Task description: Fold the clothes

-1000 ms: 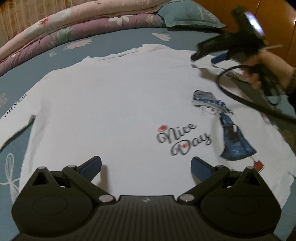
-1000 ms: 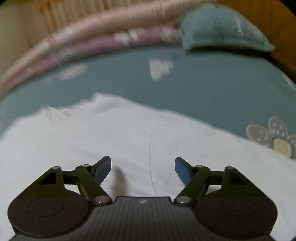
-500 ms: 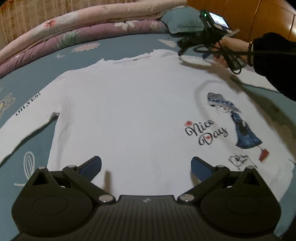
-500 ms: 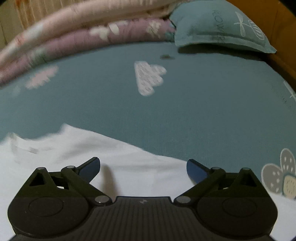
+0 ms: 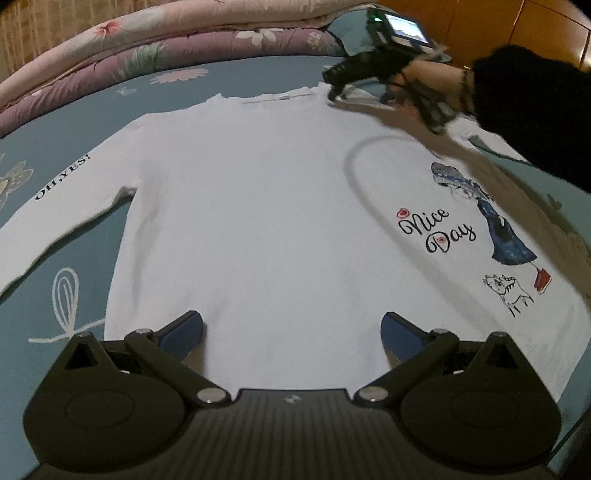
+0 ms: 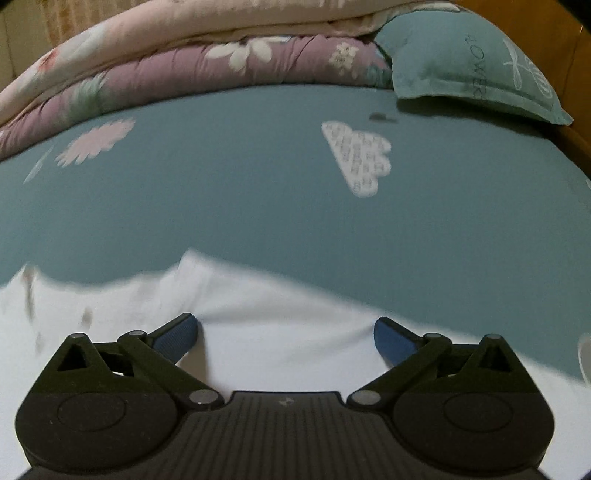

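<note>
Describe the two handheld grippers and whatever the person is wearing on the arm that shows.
The left gripper is matte black, with a ribbed body, two rounded lobes, silver pivot pins and blue textured pads. The right gripper looks the same; seen from the left wrist, it carries a small lit screen and a looping black cable. The right hand emerges from a black sleeve, with a bracelet at the wrist.
</note>
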Available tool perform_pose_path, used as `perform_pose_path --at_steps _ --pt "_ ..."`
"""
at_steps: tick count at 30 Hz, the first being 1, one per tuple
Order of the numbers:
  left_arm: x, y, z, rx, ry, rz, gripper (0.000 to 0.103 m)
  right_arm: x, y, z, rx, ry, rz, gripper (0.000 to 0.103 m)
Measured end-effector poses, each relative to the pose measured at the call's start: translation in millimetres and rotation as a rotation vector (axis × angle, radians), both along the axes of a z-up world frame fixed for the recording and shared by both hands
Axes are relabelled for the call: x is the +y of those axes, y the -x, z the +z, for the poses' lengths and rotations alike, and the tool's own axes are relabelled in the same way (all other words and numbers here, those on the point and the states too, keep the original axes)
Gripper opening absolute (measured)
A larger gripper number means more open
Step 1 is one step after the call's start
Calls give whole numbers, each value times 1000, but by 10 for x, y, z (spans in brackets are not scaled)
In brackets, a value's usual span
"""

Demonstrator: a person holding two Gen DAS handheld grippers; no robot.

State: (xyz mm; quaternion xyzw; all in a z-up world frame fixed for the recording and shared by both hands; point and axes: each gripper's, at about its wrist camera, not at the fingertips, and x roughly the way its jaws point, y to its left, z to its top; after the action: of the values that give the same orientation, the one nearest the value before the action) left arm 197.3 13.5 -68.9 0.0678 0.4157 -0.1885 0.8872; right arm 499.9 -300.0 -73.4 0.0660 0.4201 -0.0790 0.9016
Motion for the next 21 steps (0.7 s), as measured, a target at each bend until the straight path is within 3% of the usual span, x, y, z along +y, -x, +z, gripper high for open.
perform_pose_path --at_steps 6,10,16,21 --pt "38 22 -3 -5 22 6 102 -280 -127 173 -10 -155 -18 103" --pt "32 47 -13 -11 12 1 102 -121 158 396 -6 -264 120 103" --pt "41 42 -13 -10 25 11 102 239 213 203 60 -270 232 103" --pt "66 42 -20 -9 36 3 102 276 -61 102 -51 -175 223 103"
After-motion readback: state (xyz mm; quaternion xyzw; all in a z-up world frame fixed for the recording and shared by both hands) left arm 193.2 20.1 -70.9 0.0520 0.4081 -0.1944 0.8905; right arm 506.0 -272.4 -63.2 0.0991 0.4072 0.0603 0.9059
